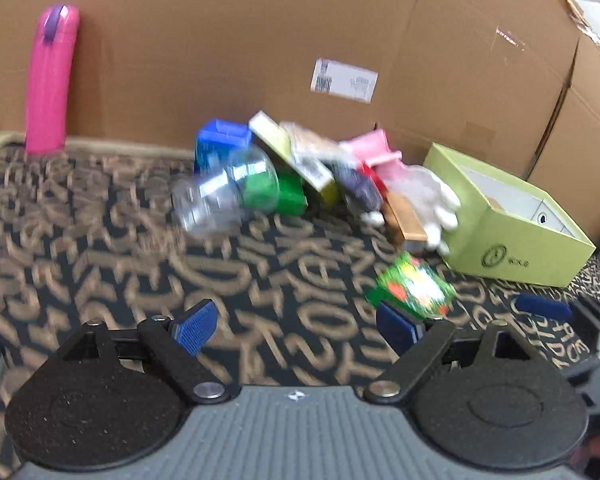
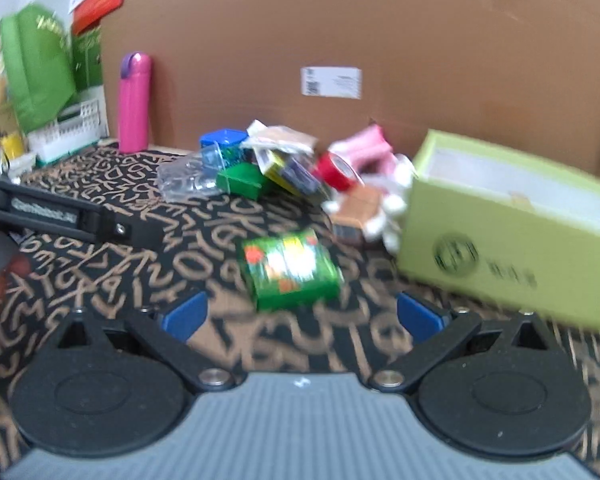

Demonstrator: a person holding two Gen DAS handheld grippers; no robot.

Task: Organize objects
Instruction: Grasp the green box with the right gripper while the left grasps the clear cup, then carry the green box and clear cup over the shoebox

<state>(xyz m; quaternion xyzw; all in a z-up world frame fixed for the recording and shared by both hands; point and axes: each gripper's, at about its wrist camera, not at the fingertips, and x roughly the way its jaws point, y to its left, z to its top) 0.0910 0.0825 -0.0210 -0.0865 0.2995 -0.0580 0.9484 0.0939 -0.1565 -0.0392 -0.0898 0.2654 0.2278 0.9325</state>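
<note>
A small green box with a colourful print (image 2: 290, 274) lies alone on the patterned cloth, just beyond my open, empty right gripper (image 2: 302, 316); it also shows in the left wrist view (image 1: 414, 290). My left gripper (image 1: 296, 326) is open and empty, with the box by its right finger. A heap of items lies further back: a clear jar (image 1: 224, 188), a blue-lidded container (image 1: 222, 140), a green box (image 2: 242, 180), red tape (image 2: 336, 170), pink packs (image 1: 374, 148) and a white glove (image 1: 430, 196). An open lime-green box (image 2: 504, 232) stands at the right.
A pink bottle (image 2: 134, 102) stands at the back left against a large cardboard box (image 2: 340, 32). Green bags and a white basket (image 2: 72, 126) sit at the far left. The other gripper's black body (image 2: 68, 218) reaches in from the left. Letter-patterned cloth (image 1: 120, 260) covers the table.
</note>
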